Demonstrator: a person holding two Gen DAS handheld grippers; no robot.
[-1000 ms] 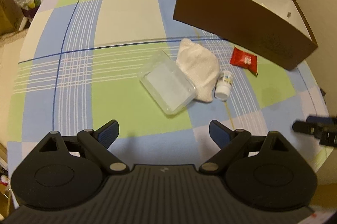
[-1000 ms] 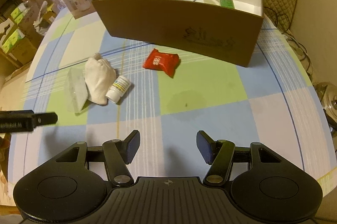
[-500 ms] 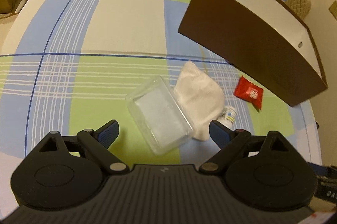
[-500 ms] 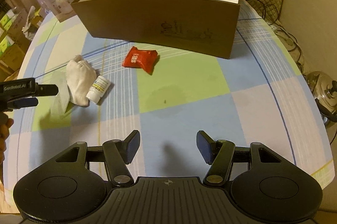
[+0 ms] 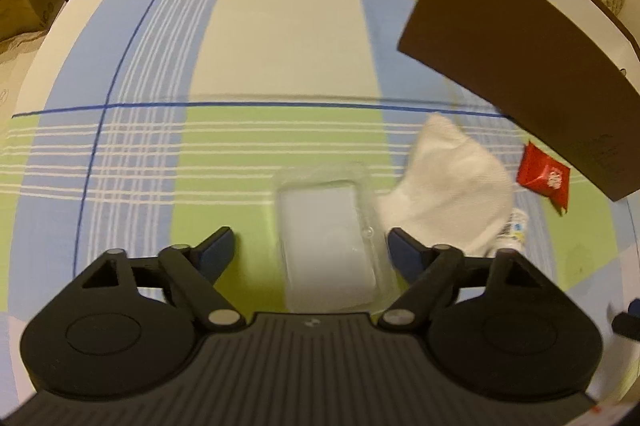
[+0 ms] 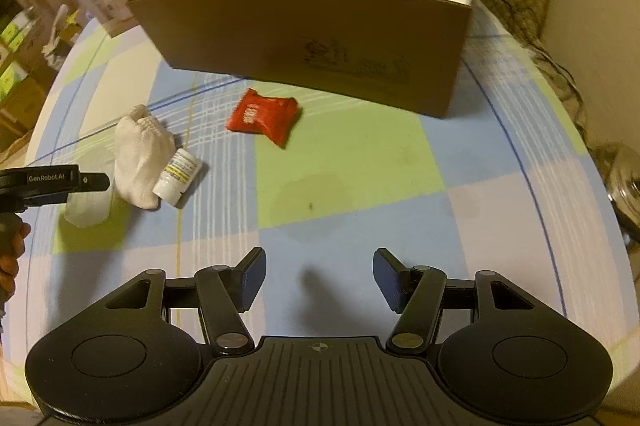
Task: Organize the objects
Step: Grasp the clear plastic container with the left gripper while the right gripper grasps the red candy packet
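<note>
From the left wrist, the left claw (image 5: 308, 246) stands wide open and empty, low over the tabletop (image 5: 280, 25), its fingers either side of the clear plastic case (image 5: 328, 246) without touching it. Just beside the case lies the white cloth (image 5: 452, 185); the small white bottle (image 5: 514, 230) peeks out from behind the cloth, and the red packet (image 5: 544, 177) sits close under the wall of the brown box (image 5: 520, 57), which stands toward the tabletop's far right edge.

From the right wrist, the right claw (image 6: 318, 276) is equally wide open and holds nothing, hovering over bare tabletop (image 6: 360, 165) well short of every item. The left claw (image 6: 86, 181) shows at the left edge above the plastic case (image 6: 86, 209). The cloth (image 6: 140, 157) touches the bottle (image 6: 178, 175), which lies on its side; the red packet (image 6: 266, 115) lies apart, near the box's front wall. Inside the brown box (image 6: 312, 37) a few things already rest against the back, among them something white and a green-labelled piece.

So the sorting looks part done: some items are boxed, four are left on the tabletop, and the case seems to be the next pick.
</note>
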